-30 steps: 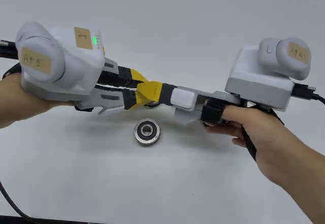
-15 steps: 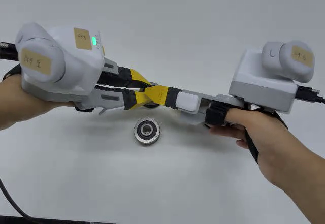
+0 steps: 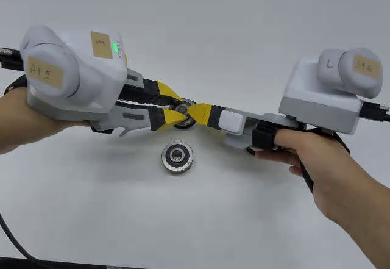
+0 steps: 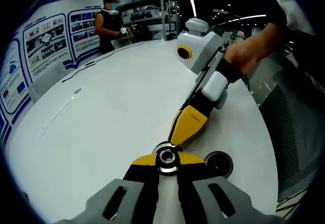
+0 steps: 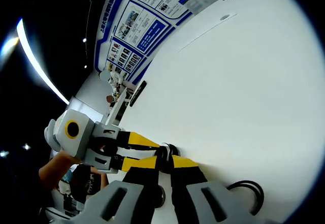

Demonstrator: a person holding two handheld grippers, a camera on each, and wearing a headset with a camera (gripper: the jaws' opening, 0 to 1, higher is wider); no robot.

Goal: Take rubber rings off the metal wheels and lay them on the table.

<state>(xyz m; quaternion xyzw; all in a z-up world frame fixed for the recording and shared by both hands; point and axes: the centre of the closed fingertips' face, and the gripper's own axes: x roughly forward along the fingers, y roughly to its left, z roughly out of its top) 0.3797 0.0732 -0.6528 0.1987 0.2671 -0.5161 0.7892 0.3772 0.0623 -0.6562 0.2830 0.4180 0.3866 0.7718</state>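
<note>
My left gripper [image 3: 175, 111] is shut on a small metal wheel [image 3: 183, 108], held above the white table. In the left gripper view that wheel [image 4: 167, 158] sits between the yellow tips. My right gripper [image 3: 196, 110] comes in from the right, its jaws closed on the black rubber ring [image 5: 166, 149] at the wheel's rim. A second wheel [image 3: 177, 157] with its black rubber ring lies flat on the table just below the tips. A loose rubber ring [image 5: 247, 191] lies on the table under the right gripper.
The white table [image 3: 231, 31] stretches wide behind and around the grippers. A black cable [image 3: 11, 243] runs along the near left edge. At the table's far end stand a person [image 4: 109, 16] and shelving.
The right gripper has drawn back to the right, uncovering the held wheel. The left gripper stays nearly in place. The wheel on the table has not moved.
</note>
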